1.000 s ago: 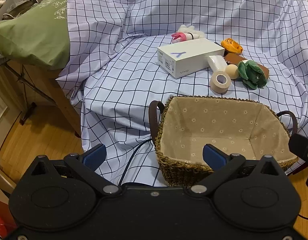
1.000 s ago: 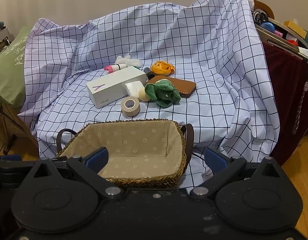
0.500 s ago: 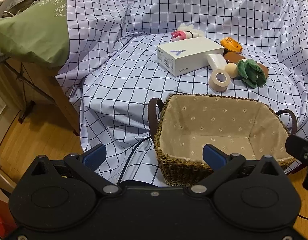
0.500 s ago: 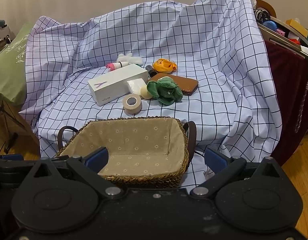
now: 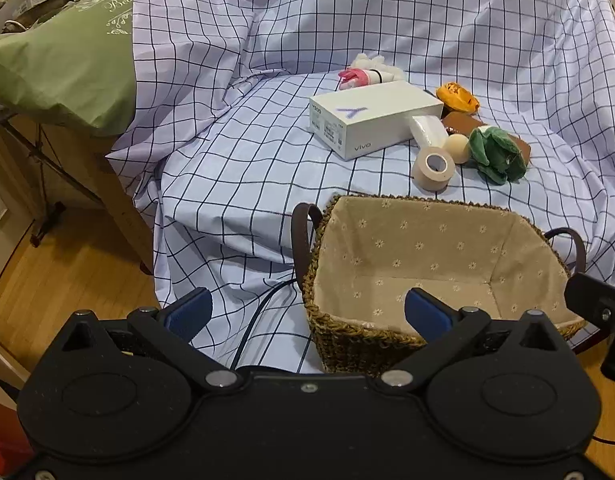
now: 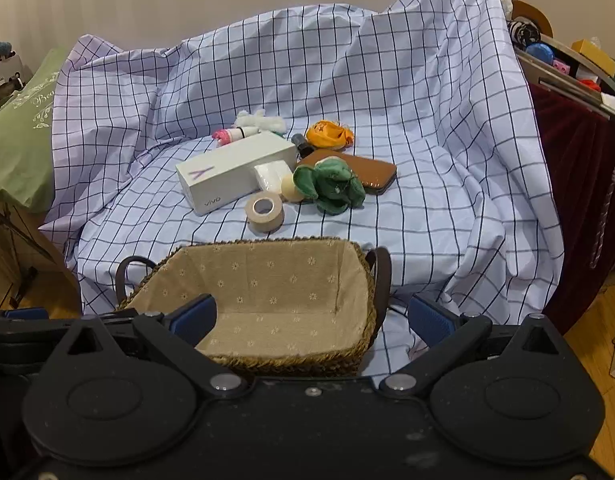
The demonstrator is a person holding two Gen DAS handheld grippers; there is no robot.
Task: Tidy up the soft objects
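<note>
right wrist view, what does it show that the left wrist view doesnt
Only the right wrist view shows the dark red cloth and the cluttered shelf at right. Only the left wrist view shows the black cable and the wooden floor at left. Both show the empty lined basket, white box, tape roll and green plush.

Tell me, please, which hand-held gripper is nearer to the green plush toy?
Right, probably. The right hand-held gripper sits over the basket's right side, the green plush toy roughly straight ahead. The left hand-held gripper hangs by the basket's left end, the toy far off to its right.
</note>
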